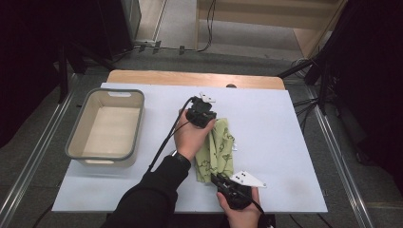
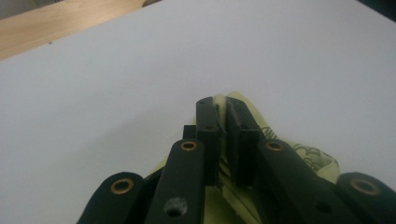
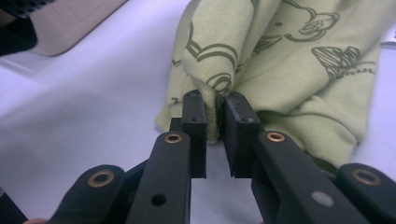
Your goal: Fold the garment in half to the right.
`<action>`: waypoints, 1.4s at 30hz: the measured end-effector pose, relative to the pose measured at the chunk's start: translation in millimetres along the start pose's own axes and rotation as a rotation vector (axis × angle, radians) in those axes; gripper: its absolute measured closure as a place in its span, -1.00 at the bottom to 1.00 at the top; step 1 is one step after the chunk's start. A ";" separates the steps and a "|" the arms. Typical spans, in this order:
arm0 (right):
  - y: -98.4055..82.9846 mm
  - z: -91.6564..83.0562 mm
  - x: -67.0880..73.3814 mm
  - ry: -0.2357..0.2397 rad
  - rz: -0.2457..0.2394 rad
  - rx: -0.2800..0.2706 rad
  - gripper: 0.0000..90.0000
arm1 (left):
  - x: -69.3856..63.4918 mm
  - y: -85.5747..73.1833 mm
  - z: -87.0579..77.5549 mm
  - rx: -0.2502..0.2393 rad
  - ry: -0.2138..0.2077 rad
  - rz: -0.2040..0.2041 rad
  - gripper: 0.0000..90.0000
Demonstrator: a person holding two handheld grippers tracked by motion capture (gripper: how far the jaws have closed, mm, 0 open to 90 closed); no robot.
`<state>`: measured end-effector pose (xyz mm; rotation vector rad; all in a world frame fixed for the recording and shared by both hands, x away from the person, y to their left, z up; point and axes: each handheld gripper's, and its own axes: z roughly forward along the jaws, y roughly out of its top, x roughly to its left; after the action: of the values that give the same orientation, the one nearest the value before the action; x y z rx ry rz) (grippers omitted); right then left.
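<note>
White table (image 1: pixel 275 142): grey-rimmed beige tub (image 1: pixel 105 126) sits at left, nothing seen inside. Pale green printed cloth (image 1: pixel 216 149) is bunched mid-table, right of the tub. Left gripper (image 1: pixel 203 118) is clamped on its far edge, right gripper (image 1: pixel 219 179) on its near edge.

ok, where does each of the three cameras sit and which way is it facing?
High view: above the person's side, looking forward and down on the table and tub; forearms, both hands and grippers show.
Left gripper view: on the left gripper, looking along its jaws, shut on the cloth.
Right gripper view: on the right gripper, facing the cloth, jaws pinching its edge.
Shared: all three show the green printed cloth and the white tabletop.
</note>
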<state>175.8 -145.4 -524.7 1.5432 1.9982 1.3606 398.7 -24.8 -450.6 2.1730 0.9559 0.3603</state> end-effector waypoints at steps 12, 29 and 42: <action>-1.0 -5.1 -13.3 0.023 0.041 0.040 0.57 | -15.5 3.8 27.1 0.063 -0.049 0.031 0.75; 15.3 -37.8 -33.7 0.020 0.030 -0.033 0.09 | 53.9 -12.2 -17.8 -0.029 -0.097 -0.115 -0.13; 18.2 -21.7 -40.6 -0.059 0.008 0.068 0.95 | 64.1 -30.7 -1.3 0.046 -0.113 -0.130 0.08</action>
<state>188.0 -191.6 -511.7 1.6033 2.0242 1.2478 425.8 36.7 -473.7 2.1351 1.0443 0.1524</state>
